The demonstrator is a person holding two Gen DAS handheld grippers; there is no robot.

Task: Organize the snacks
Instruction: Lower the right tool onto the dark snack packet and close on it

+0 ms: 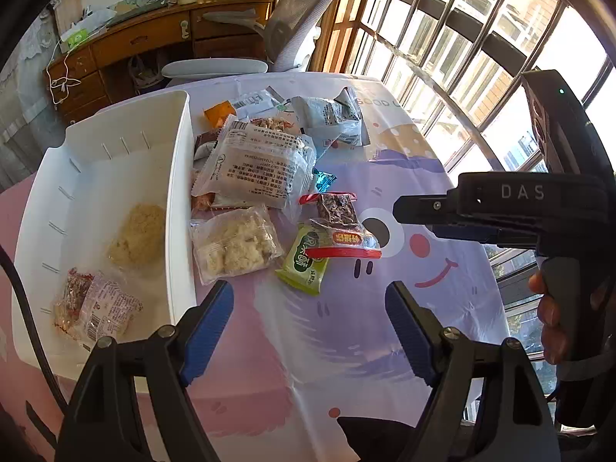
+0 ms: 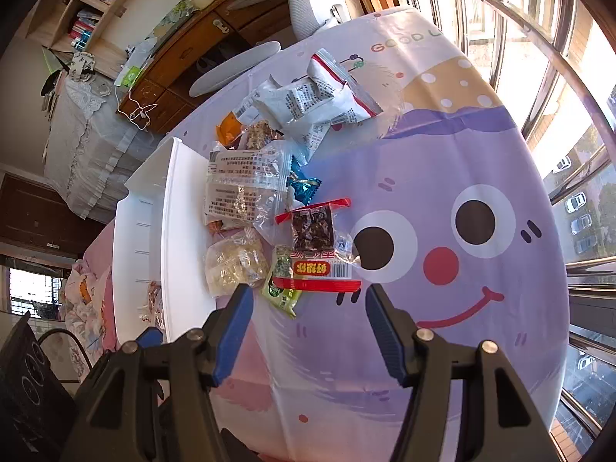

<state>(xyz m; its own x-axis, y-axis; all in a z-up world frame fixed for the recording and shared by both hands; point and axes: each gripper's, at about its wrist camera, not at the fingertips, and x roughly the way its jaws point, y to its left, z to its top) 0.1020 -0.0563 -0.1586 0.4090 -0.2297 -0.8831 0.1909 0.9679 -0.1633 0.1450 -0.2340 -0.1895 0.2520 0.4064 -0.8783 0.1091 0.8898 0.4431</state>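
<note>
Both grippers hover above the bench with jaws apart and nothing between them. The left gripper (image 1: 310, 329) hangs near the white bin (image 1: 181, 177), which sits along the bench's left edge and holds a pale round snack (image 1: 136, 236) and a clear red-printed packet (image 1: 96, 304). The right gripper (image 2: 308, 331) hangs just short of the red-edged dark snack packet (image 2: 313, 246), which overlaps a green packet (image 2: 281, 281) in the snack pile beside the bin.
</note>
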